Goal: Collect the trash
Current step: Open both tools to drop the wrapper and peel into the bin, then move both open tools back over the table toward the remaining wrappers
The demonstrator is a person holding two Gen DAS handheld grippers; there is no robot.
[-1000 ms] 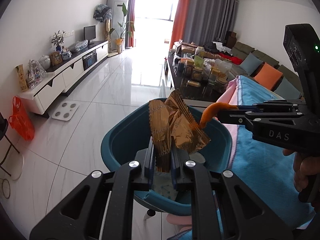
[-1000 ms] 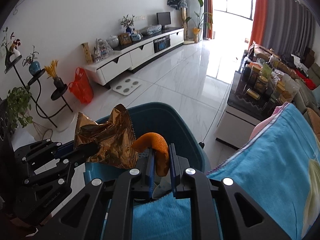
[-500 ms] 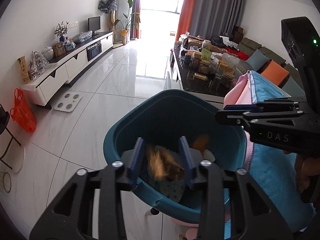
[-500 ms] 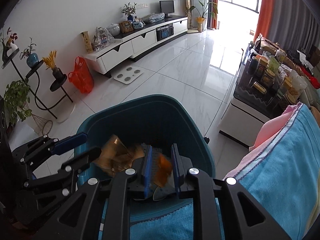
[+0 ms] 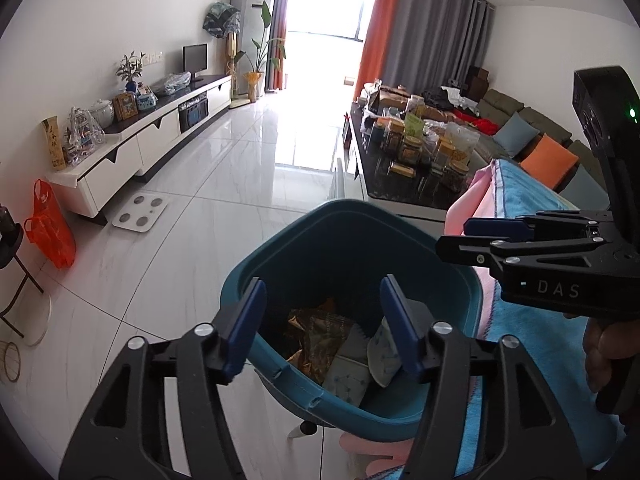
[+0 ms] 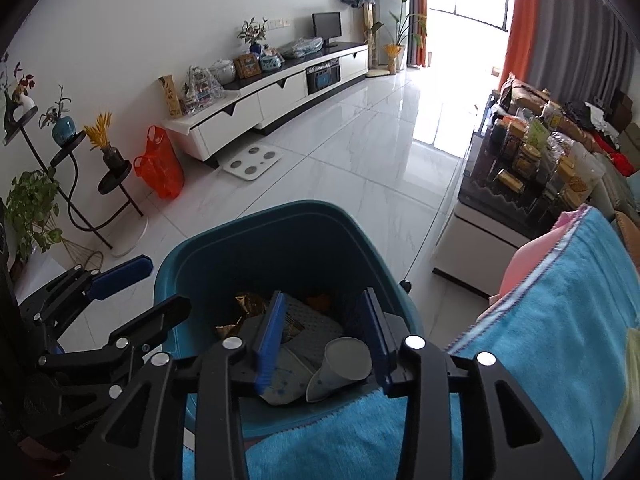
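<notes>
A teal bin [image 5: 452, 292] [image 6: 208, 256] stands on the floor against the blue-covered table edge. Inside lie a gold snack wrapper [image 5: 316, 328] [image 6: 246, 304], an orange peel [image 6: 318, 302], a white paper cup [image 6: 340, 364] and pale wrappers [image 5: 348, 372]. My left gripper [image 5: 324, 328] hangs over the bin, its jaws opening with nothing between them. My right gripper [image 6: 326, 340] also hovers above the bin, jaws opening and empty. Each gripper shows in the other's view: the right gripper [image 5: 472, 236] at the right, the left gripper [image 6: 136, 288] at the left.
A blue towel over pink cloth [image 6: 560, 320] covers the table edge beside the bin. Beyond it, a dark coffee table [image 5: 404, 184] holds several jars. A white TV cabinet [image 6: 272, 100], a floor scale [image 5: 140, 213], an orange bag [image 6: 160, 168] and a plant stand [image 6: 80, 184] line the left wall.
Both grippers opened. The gold wrapper fell from the left one and the orange peel from the right one, and both now lie in the bin.
</notes>
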